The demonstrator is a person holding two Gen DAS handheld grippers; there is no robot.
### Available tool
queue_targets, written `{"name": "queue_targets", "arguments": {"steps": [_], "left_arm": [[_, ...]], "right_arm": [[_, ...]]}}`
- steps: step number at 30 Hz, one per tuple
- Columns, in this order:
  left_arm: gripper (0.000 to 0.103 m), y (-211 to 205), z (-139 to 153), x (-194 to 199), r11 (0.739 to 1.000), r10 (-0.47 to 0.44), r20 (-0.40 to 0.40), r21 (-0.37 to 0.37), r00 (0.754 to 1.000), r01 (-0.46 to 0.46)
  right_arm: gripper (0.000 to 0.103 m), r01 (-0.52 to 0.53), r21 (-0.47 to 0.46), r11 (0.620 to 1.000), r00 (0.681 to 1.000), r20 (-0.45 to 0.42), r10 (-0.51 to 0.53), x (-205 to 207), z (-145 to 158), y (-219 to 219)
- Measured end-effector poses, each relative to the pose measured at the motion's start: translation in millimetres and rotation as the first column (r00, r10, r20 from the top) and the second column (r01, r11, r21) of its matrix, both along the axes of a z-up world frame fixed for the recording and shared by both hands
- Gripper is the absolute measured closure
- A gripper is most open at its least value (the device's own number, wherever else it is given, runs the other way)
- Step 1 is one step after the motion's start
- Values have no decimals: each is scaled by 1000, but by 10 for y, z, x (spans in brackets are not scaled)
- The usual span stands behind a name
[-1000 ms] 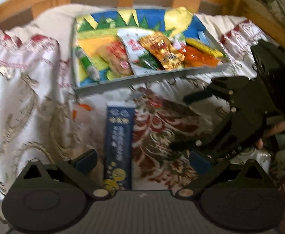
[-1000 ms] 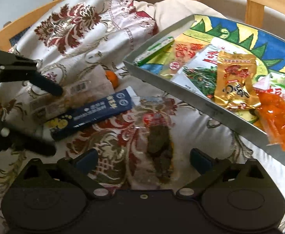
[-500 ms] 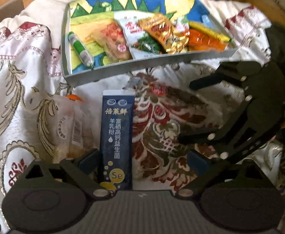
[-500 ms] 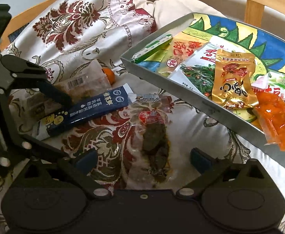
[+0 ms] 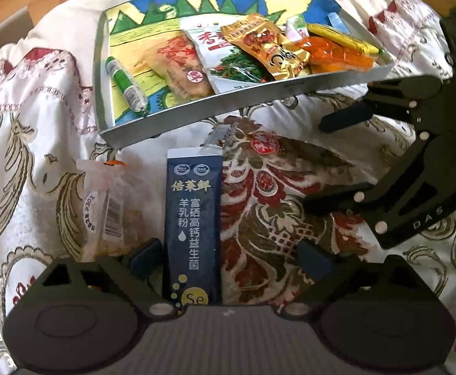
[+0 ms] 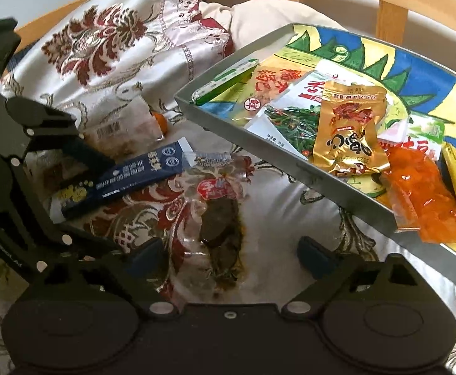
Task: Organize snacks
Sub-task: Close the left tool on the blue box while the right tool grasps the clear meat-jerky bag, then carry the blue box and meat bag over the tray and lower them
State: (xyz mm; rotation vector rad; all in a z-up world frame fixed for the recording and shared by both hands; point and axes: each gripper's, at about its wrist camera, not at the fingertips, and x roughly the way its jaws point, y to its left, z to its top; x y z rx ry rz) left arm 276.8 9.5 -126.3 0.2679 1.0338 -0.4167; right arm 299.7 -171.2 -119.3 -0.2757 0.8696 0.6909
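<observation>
Ahead of both tools lay the tray of snacks on the patterned cloth. The left tool, spread and just narrowing, straddled the blue packet. The right tool, likewise spread and narrowing, straddled the clear packet without pinching it.

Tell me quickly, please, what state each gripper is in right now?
Left gripper: open, has just been closing, blue sachet between its fingers but not gripped.
Right gripper: open, has just been closing over the clear snack pack, holding nothing.
</observation>
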Motion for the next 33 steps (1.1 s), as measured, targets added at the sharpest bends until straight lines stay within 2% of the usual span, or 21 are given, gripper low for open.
{"name": "queue_targets", "arguments": {"steps": [4,9,14,16,18,20,23,30,33], "left_arm": [[21,36,36,15,999,26,-4,-20,1000,-26],[31,95,76,40,997,66,-24,-49,998,-67],[46,65,83,14,998,61,-25,-18,998,-62],[52,76,86,18,997,71,-34,-22,997,-72],[57,92,91,28,996,86,-45,-28,995,-87],[62,98,86,34,995,94,-53,-23,994,-95],[63,107,99,29,994,103,-67,-20,992,-105],[66,140,142,-4,990,134,-77,-21,988,-136],[67,167,185,-24,987,156,-73,-26,985,-159]], "right_arm": [[24,-8,-3,1000,1000,9,8,-20,7,-13],[24,-10,42,999,1000,-29,12,-27,18,0],[27,62,122,991,994,-93,-50,31,30,-23],[43,105,135,985,991,-102,-91,55,31,-48],[51,129,118,985,989,-91,-119,59,36,-61],[52,108,84,991,993,-63,-103,20,42,-23],[52,56,-6,998,998,-7,-56,-53,47,99],[54,31,-99,995,998,49,-26,-193,105,156],[54,-32,-227,973,987,147,67,-354,146,241]]}}
